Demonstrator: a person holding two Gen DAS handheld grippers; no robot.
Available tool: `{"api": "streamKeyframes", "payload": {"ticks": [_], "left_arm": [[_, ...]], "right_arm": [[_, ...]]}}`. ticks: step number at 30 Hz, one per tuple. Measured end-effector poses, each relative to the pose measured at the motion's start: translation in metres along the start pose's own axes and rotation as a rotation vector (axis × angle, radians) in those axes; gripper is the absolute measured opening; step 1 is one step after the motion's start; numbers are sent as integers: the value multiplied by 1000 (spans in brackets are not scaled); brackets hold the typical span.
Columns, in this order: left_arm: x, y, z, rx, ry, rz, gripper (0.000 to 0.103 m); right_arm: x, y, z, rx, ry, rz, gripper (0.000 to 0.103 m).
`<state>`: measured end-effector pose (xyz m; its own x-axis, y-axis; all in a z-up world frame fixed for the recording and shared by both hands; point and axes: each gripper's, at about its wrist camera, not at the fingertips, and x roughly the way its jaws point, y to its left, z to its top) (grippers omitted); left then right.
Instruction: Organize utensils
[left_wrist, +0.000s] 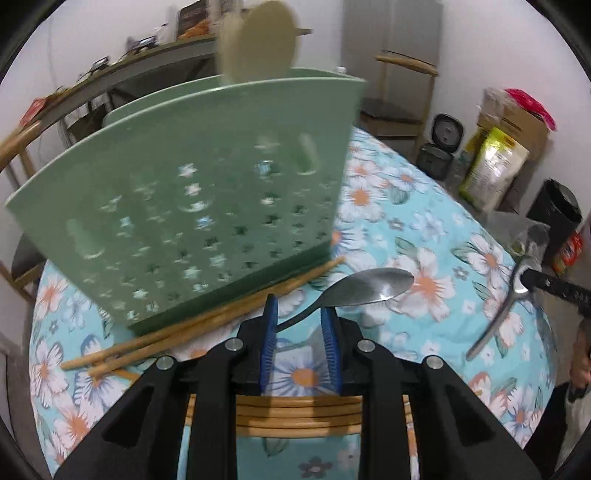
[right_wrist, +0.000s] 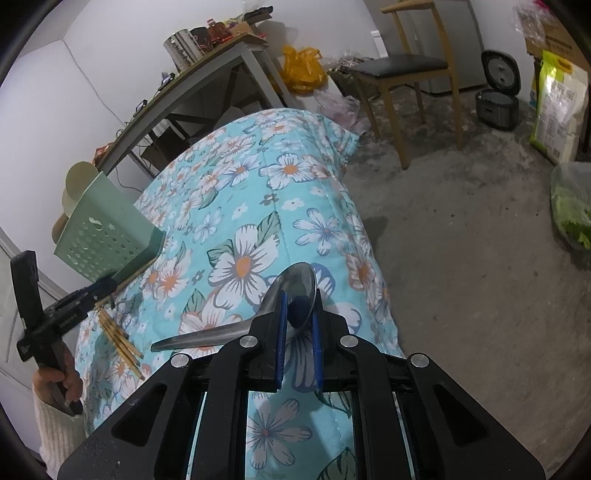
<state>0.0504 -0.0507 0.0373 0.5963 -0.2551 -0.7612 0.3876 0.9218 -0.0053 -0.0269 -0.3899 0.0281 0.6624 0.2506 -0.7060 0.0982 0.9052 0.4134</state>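
Note:
A green perforated utensil holder (left_wrist: 192, 192) stands on the floral tablecloth (left_wrist: 424, 229), with a beige spatula head (left_wrist: 258, 40) sticking out of its top. Several wooden chopsticks (left_wrist: 192, 328) lie at its base. My left gripper (left_wrist: 300, 321) sits just in front of them, jaws apart around the handle of a metal spoon (left_wrist: 369, 290) that lies on the cloth. My right gripper (right_wrist: 298, 314) is shut on a second metal spoon (right_wrist: 291, 295), held by its bowl above the table edge; it also shows at the right of the left wrist view (left_wrist: 506, 306). The holder (right_wrist: 103, 236) and chopsticks (right_wrist: 120, 338) are at the left.
A wooden chair (right_wrist: 413, 74) stands past the table's far end. A rice cooker (right_wrist: 498, 96) and a bag (right_wrist: 557, 107) are on the concrete floor at the right. A long desk (right_wrist: 192, 92) with clutter runs along the wall.

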Motion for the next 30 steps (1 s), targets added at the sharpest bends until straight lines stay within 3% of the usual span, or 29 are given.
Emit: {"api": "streamKeyframes", "payload": {"ticks": [2, 4, 13, 16, 19, 21, 23, 28, 30], "left_arm": [[-1, 8, -1, -38, 1, 37, 23], [-6, 15, -2, -85, -4, 12, 23], [-61, 69, -11, -328, -147, -287, 12], [-64, 92, -20, -471, -158, -372, 11], [-54, 132, -42, -703, -155, -468, 10], [-56, 153, -52, -778, -153, -463, 6], [-55, 170, -65, -838, -132, -408, 3], [-41, 197, -91, -941, -74, -366, 7], [-45, 205, -103, -957, -82, -309, 8]], "right_arm": [[-1, 0, 0, 5, 0, 5, 10], [-1, -1, -1, 6, 0, 6, 10], [-2, 1, 0, 2, -4, 3, 10], [-1, 1, -1, 9, -5, 7, 10], [-1, 3, -1, 10, -6, 6, 10], [-1, 3, -1, 10, -8, 11, 10], [-1, 5, 0, 8, -10, 21, 10], [2, 14, 5, 3, -18, 46, 10], [7, 17, 9, 4, -21, 40, 10]]}}
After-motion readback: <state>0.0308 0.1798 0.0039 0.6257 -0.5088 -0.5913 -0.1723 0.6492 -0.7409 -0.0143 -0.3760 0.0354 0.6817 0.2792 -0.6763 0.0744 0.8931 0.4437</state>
